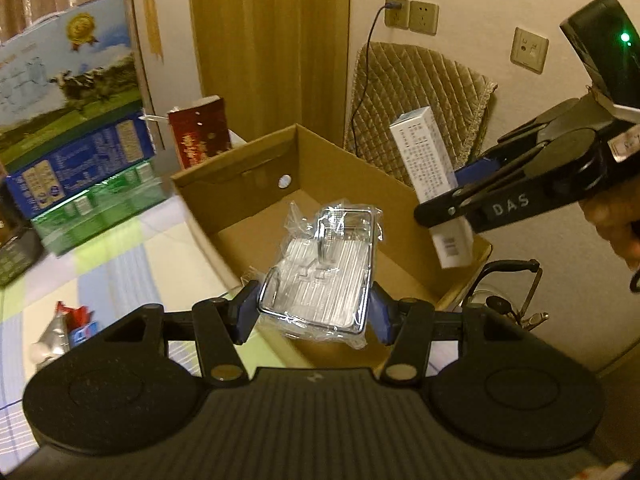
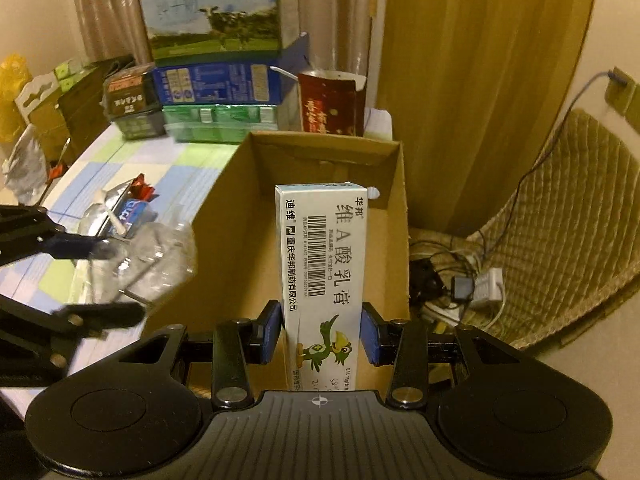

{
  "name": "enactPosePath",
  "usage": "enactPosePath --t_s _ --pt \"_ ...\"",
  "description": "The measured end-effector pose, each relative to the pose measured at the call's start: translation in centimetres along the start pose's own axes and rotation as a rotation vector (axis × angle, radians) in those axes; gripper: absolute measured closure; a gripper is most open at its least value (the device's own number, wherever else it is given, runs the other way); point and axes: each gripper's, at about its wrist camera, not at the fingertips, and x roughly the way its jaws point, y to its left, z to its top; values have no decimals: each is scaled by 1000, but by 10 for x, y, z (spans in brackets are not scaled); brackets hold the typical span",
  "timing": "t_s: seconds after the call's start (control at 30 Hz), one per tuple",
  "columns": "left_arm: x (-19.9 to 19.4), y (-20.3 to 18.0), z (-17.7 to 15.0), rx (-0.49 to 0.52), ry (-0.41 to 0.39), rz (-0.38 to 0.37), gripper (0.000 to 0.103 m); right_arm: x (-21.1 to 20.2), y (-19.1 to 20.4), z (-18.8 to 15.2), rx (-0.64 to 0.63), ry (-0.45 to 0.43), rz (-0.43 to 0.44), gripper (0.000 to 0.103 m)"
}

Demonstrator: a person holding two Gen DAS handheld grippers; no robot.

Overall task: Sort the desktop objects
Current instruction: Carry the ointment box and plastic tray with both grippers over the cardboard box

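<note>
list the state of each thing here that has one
left claw: shut on wrapped rack, held over the box
right claw: shut on carton, held over the box
box: open, looks empty
charger cable: plugged into wall socket

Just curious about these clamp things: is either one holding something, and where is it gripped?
Left gripper clamps a plastic-wrapped metal rack across its near end. Right gripper clamps a white medicine box across its lower sides.

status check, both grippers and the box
Left gripper shut on wrapped metal rack. Right gripper shut on ointment carton. Both over open cardboard box; nothing in the way.
</note>
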Motion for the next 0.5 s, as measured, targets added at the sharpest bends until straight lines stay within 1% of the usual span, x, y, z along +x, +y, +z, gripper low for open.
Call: enactPosePath --t_s 0.13,0.27,0.33,0.37,0.5 --pt "19 -6 1 -10 20 1 52 11 -11 -1 18 15 6 64" --pt "34 -7 -1 -21 23 7 52 22 -14 0 23 29 11 64" --pt "41 -6 -3 -20 26 15 49 27 -14 0 26 37 14 64" --pt "43 -5 -4 -17 30 28 46 30 -14 -1 28 43 15 64" --pt "40 0 -9 -16 19 45 46 39 -15 -3 36 57 15 64"
